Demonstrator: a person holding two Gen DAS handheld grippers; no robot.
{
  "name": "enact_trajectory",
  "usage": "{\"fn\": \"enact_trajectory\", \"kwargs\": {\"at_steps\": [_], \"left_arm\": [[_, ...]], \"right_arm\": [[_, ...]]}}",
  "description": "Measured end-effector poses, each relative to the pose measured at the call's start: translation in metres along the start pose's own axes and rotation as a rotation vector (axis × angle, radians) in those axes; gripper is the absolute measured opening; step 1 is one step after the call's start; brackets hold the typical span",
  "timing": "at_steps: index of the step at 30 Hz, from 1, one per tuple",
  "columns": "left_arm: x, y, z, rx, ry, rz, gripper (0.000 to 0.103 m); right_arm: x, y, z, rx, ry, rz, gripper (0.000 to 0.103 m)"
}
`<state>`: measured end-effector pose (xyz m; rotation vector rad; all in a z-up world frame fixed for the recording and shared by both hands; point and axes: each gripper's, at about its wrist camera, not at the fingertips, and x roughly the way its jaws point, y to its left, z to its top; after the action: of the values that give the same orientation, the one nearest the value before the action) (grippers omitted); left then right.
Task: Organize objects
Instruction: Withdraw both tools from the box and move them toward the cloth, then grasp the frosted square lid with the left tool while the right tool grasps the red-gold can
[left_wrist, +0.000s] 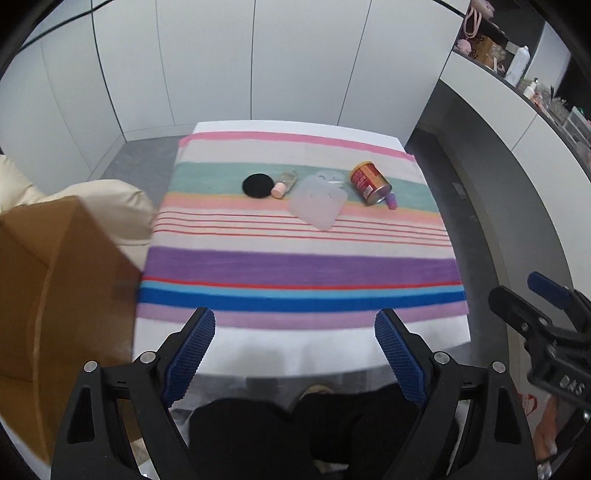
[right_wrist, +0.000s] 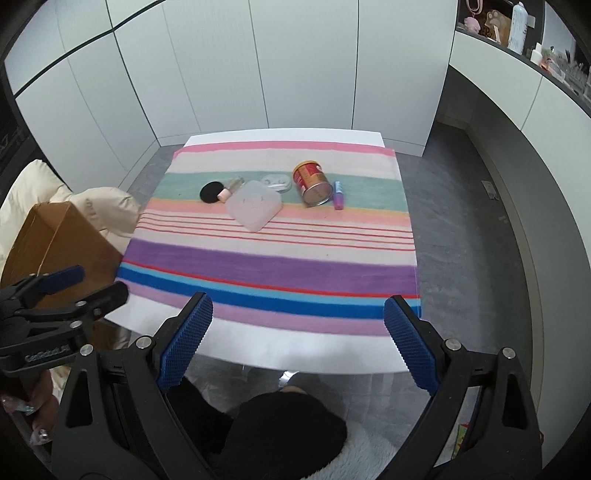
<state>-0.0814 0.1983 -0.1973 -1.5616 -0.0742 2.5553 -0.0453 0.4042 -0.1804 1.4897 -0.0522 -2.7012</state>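
Note:
On the striped cloth (left_wrist: 295, 266) (right_wrist: 273, 266) lie a black round puff (left_wrist: 258, 185) (right_wrist: 209, 192), a small clear bottle with a pink cap (left_wrist: 282, 184) (right_wrist: 229, 189), a translucent square box (left_wrist: 318, 202) (right_wrist: 254, 207), a small clear case behind it (left_wrist: 328, 175) (right_wrist: 276, 181), a red and yellow can on its side (left_wrist: 369, 184) (right_wrist: 312, 182) and a purple tube (left_wrist: 391, 201) (right_wrist: 338, 195). My left gripper (left_wrist: 295, 354) is open and empty above the table's near edge. My right gripper (right_wrist: 299, 347) is open and empty, also at the near edge.
A brown cardboard box (left_wrist: 55, 295) (right_wrist: 55, 243) and a cream cushion (left_wrist: 110, 206) (right_wrist: 103, 210) stand left of the table. White cabinet doors (right_wrist: 295, 66) are behind. A shelf with clutter (left_wrist: 517, 62) runs along the right. The person's dark-clothed legs (left_wrist: 295, 435) are below.

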Motion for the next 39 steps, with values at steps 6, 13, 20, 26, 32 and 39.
{"fn": "enact_trajectory", "kwargs": {"at_steps": [6,13,20,26,32,39], "left_arm": [[0.045,-0.014,0.031,-0.015,-0.010,-0.033,0.090],[0.109,-0.027,0.064,0.059,-0.003,-0.019,0.090],[0.174,-0.037,0.084,0.134,0.037,-0.005,0.090],[0.214,-0.046,0.098,0.234,0.012,0.043,0.090],[0.242,-0.044,0.107,0.225,0.028,0.010,0.090],[0.258,-0.047,0.111,0.206,0.001,-0.024,0.089]], "right_arm": [[0.030,-0.018,0.018,0.016,-0.018,-0.008,0.096],[0.084,-0.031,0.046,0.054,-0.008,0.022,0.096],[0.154,-0.041,0.081,0.113,0.001,0.057,0.096],[0.223,-0.041,0.111,0.075,0.029,0.040,0.096],[0.277,-0.037,0.122,0.030,0.062,-0.006,0.095],[0.297,-0.014,0.125,-0.107,0.046,-0.026,0.063]]}}
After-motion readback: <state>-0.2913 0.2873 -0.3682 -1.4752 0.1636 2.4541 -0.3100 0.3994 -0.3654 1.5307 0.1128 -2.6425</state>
